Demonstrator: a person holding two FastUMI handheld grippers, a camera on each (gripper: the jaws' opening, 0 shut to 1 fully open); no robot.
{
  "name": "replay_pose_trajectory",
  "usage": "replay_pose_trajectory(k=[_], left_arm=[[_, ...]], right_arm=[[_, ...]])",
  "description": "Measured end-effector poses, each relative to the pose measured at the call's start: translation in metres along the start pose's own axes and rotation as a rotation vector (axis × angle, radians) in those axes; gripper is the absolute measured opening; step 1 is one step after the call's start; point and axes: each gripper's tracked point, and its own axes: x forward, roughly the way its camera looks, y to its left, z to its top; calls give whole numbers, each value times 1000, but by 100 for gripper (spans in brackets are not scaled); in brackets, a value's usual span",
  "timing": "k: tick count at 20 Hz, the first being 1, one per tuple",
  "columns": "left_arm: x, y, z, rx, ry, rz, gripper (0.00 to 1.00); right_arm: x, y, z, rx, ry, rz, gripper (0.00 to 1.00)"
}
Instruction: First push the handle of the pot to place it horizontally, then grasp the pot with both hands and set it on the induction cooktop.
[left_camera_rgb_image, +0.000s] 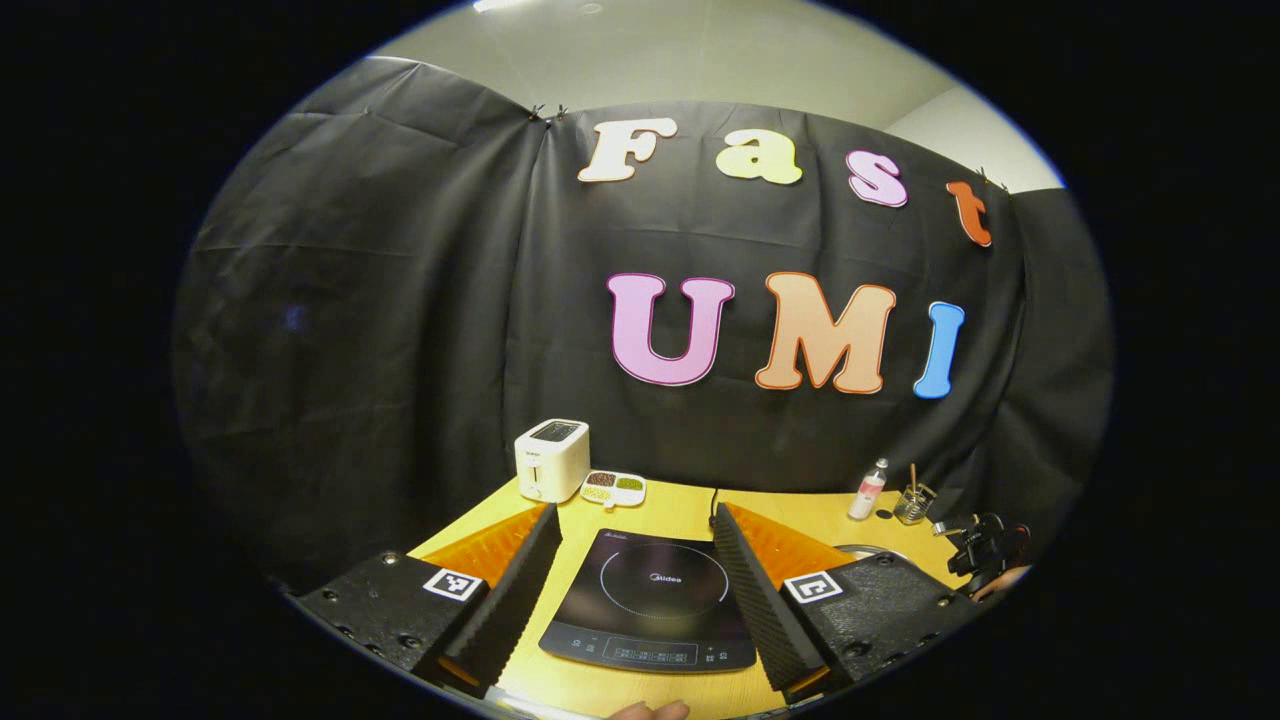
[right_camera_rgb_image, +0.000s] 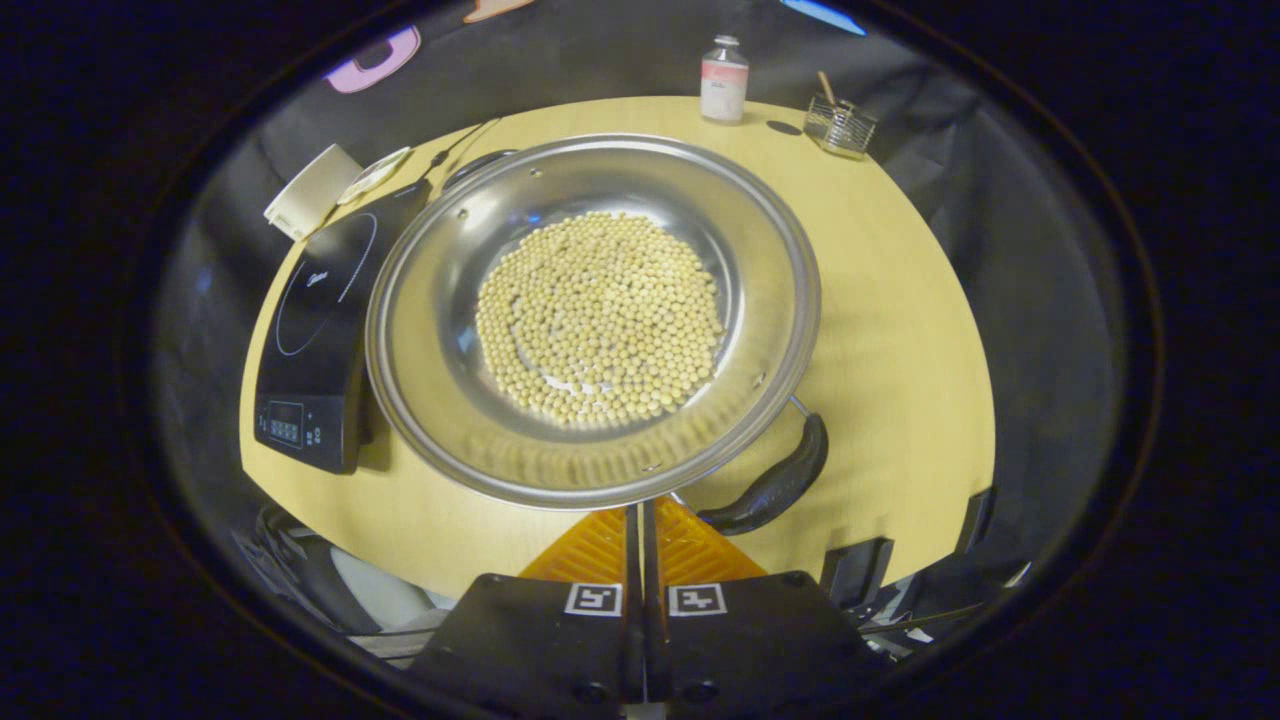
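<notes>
Left gripper (left_camera_rgb_image: 635, 530) wide apart, holding nothing, above cooktop (left_camera_rgb_image: 650, 600). Right gripper (right_camera_rgb_image: 640, 515) fingers closed together at pot (right_camera_rgb_image: 590, 310) rim, beside handle (right_camera_rgb_image: 775, 480). Pot on table (right_camera_rgb_image: 900, 330) beside cooktop, holding beans (right_camera_rgb_image: 600, 320).

Both grippers, left gripper (left_camera_rgb_image: 632, 575) and right gripper (right_camera_rgb_image: 641, 520), carry black-and-white square markers and screws.
</notes>
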Motion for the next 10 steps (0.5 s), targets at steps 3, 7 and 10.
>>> replay_pose_trajectory(k=[3,7,10], left_arm=[[5,-13,0,1,14,26,94],[9,-38,5,25,11,48,89],[12,-56,10,18,1,73,89]], right_arm=[[4,-12,9,52,10,23,3],[10,-30,31,84,-1,57,0],[18,-44,53,93,-11,78,3]])
